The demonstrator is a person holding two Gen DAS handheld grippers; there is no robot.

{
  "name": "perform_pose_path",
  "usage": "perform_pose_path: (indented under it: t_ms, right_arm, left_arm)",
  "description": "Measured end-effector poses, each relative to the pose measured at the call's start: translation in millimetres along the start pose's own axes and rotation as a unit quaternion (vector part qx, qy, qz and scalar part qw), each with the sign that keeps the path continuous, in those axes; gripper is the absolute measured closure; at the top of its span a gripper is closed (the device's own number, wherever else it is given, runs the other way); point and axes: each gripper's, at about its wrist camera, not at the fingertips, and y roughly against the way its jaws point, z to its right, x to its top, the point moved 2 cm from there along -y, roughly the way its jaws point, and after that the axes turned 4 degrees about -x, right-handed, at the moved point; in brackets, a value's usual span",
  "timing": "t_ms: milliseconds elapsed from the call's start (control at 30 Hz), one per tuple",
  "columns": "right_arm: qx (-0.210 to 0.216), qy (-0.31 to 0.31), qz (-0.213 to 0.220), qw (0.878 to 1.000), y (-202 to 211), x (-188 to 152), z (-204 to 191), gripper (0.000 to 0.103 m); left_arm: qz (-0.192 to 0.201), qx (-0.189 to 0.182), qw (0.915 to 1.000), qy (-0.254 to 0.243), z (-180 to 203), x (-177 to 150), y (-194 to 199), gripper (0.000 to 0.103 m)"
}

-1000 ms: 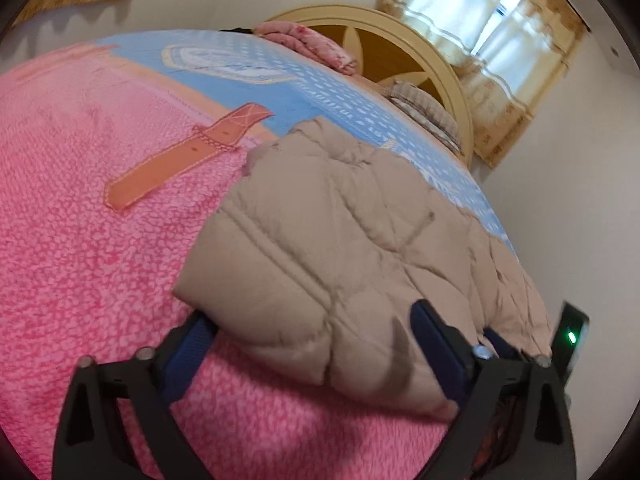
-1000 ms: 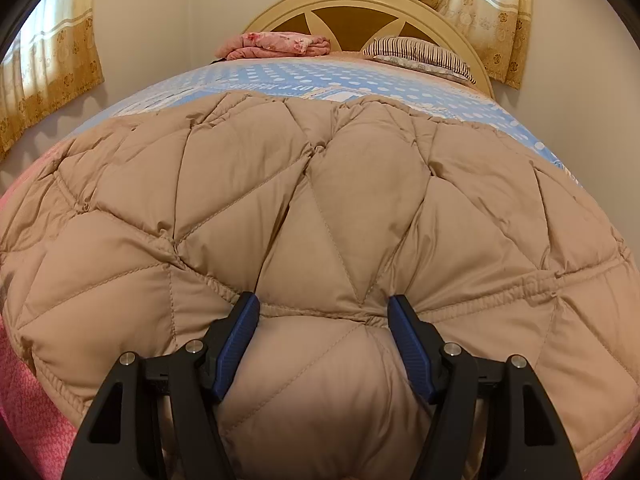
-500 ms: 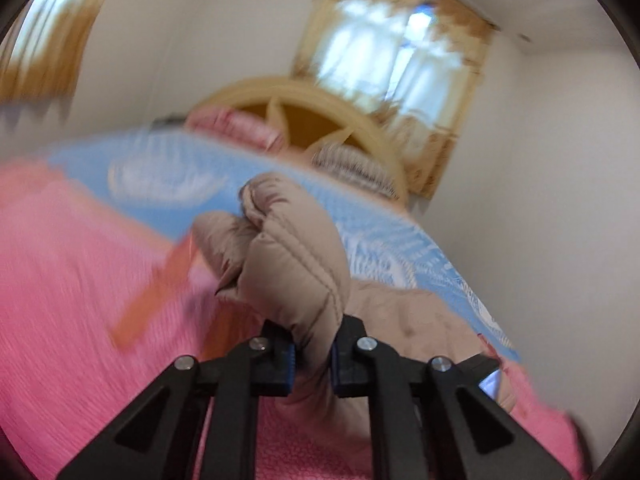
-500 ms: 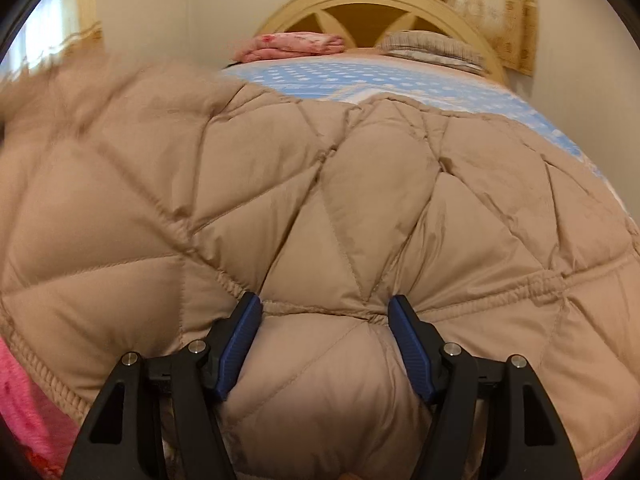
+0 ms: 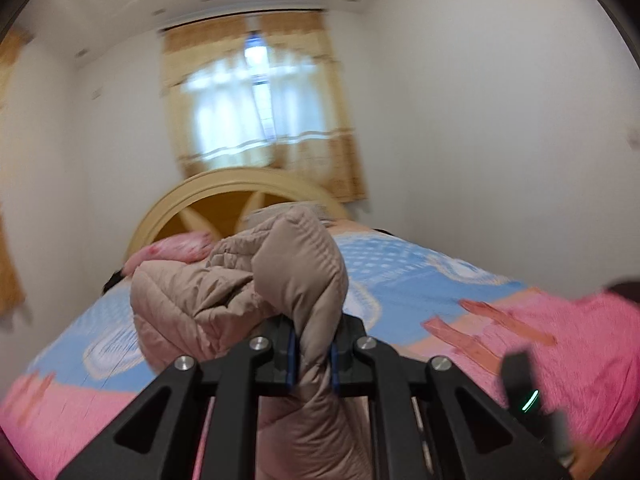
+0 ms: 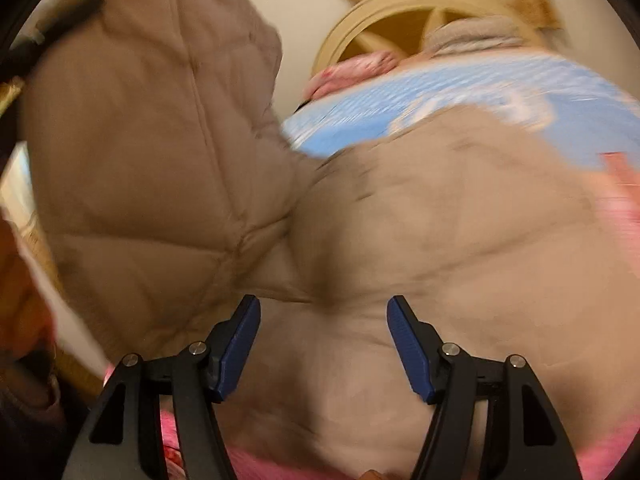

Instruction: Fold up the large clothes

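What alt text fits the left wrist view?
The left hand-held gripper is shut on a bunched fold of the beige quilted puffer jacket, lifted above the pink and blue bedspread; behind are an arched wooden headboard and a curtained window.

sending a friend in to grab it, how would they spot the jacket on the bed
Find the bed with the arched wooden headboard and the pink and blue blanket. The jacket lies on it: beige, puffy, quilted, one end pinched in the left gripper. Nothing else there is beige.
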Motion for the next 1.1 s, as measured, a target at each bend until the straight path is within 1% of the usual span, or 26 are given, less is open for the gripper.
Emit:
perform_pose_path:
  t_ms: [33, 67, 100, 133, 200, 267, 300, 333, 367, 433, 467, 500, 567, 633, 667, 700, 733, 767, 800, 833, 867, 900, 933, 1000, 1033, 1100]
  right_arm:
    - [-0.013, -0.019, 0.016, 1.0, 15.3, 4.2, 18.9, 0.037]
    - [-0.024, -0.033, 0.03, 0.999, 28.3, 8.2, 34.8, 0.037]
    - [-0.036, -0.043, 0.042, 0.998, 38.8, 11.0, 47.9, 0.037]
    - [-0.055, -0.054, 0.065, 0.995, 56.9, 20.2, 68.0, 0.037]
    - [-0.071, -0.066, 0.087, 0.991, 75.9, 34.6, 87.4, 0.037]
    - [-0.065, -0.07, 0.097, 0.991, 89.9, 56.2, 100.5, 0.037]
    - [-0.053, -0.062, 0.103, 0.991, 96.3, 68.4, 101.8, 0.037]
    - [-0.044, -0.05, 0.103, 0.992, 100.8, 76.5, 103.6, 0.037]
    - [-0.034, -0.034, 0.098, 0.994, 99.4, 88.0, 100.2, 0.037]
    - [-0.011, -0.006, 0.056, 0.998, 83.4, 108.3, 90.1, 0.037]
    - [-0.007, 0.001, 0.041, 0.999, 76.9, 108.3, 83.1, 0.037]
    - [-0.003, 0.012, 0.022, 1.0, 63.7, 114.9, 76.6, 0.037]
    - [0.015, 0.021, -0.022, 0.999, 35.9, 125.1, 68.7, 0.037]
    - [0.038, 0.02, -0.058, 0.997, 11.5, 123.5, 57.9, 0.037]
    - [0.042, 0.021, -0.069, 0.996, 2.0, 120.2, 53.8, 0.037]
    - [0.039, 0.025, -0.088, 0.995, -10.5, 117.5, 50.1, 0.046]
    - [0.03, 0.031, -0.104, 0.994, -21.1, 114.3, 49.0, 0.061]
    - [0.024, 0.032, -0.109, 0.993, -25.5, 108.0, 48.3, 0.076]
    - [0.021, 0.025, -0.11, 0.993, -28.5, 102.4, 49.5, 0.077]
    - [0.019, 0.015, -0.11, 0.994, -29.7, 98.0, 53.4, 0.078]
    - [0.015, 0.009, -0.109, 0.994, -29.6, 95.2, 59.9, 0.08]
    - [0.007, 0.002, -0.109, 0.994, -30.4, 89.0, 65.9, 0.08]
    - [0.002, -0.006, -0.109, 0.994, -30.1, 83.2, 72.5, 0.081]
    - [-0.002, -0.019, -0.106, 0.994, -29.3, 73.2, 80.9, 0.081]
    - [-0.004, -0.026, -0.103, 0.994, -28.6, 69.1, 85.3, 0.081]
    - [0.001, -0.045, -0.098, 0.994, -30.3, 61.9, 93.3, 0.081]
  left_arm:
    - [-0.002, -0.011, 0.9998, -0.017, 13.2, -1.8, -6.6, 0.091]
    - [-0.004, -0.024, 0.9987, -0.044, 31.5, -6.4, -17.0, 0.091]
    - [-0.01, -0.043, 0.9966, -0.07, 50.0, -13.1, -27.7, 0.091]
    - [-0.014, -0.056, 0.9947, -0.086, 62.2, -17.3, -31.6, 0.091]
    - [-0.028, -0.086, 0.9872, -0.132, 93.0, -37.3, -50.4, 0.091]
    - [-0.051, -0.112, 0.9791, -0.162, 113.4, -54.3, -61.8, 0.091]
    - [-0.054, -0.112, 0.9763, -0.177, 122.7, -60.6, -64.4, 0.091]
    - [-0.061, -0.124, 0.9718, -0.191, 131.0, -70.7, -67.4, 0.09]
    - [-0.065, -0.129, 0.9702, -0.194, 133.7, -76.2, -68.8, 0.089]
    - [-0.066, -0.124, 0.9697, -0.2, 134.6, -83.7, -68.4, 0.088]
    - [-0.066, -0.124, 0.9693, -0.202, 134.6, -86.1, -67.9, 0.087]
    - [-0.066, -0.122, 0.9696, -0.202, 133.4, -86.9, -66.1, 0.084]
    - [-0.068, -0.12, 0.9702, -0.199, 133.5, -84.3, -66.9, 0.084]
    - [-0.068, -0.115, 0.9692, -0.207, 137.6, -83.0, -69.5, 0.082]
    - [-0.067, -0.113, 0.9682, -0.213, 139.5, -82.2, -67.9, 0.08]
    - [-0.071, -0.111, 0.9669, -0.219, 140.7, -82.0, -66.5, 0.076]
    - [-0.075, -0.108, 0.9655, -0.224, 141.6, -82.8, -63.8, 0.068]
    - [-0.079, -0.105, 0.9639, -0.231, 141.6, -84.1, -56.6, 0.064]
    - [-0.075, -0.103, 0.9642, -0.233, 140.5, -84.4, -49.8, 0.054]
    - [-0.07, -0.094, 0.9656, -0.232, 137.2, -84.1, -39.6, 0.032]
    - [-0.063, -0.08, 0.9686, -0.227, 131.1, -83.0, -27.5, 0.02]
    - [-0.049, -0.067, 0.9734, -0.213, 121.0, -80.3, -13.6, 0.006]
    - [-0.043, -0.064, 0.9762, -0.203, 115.3, -78.0, -7.7, 0.005]
    - [-0.053, -0.056, 0.9854, -0.152, 87.0, -67.4, 4.8, 0.005]
    - [-0.055, -0.05, 0.9885, -0.132, 76.3, -63.9, 5.6, 0.005]
    - [-0.066, -0.024, 0.9959, -0.056, 37.0, -50.1, -0.5, 0.004]
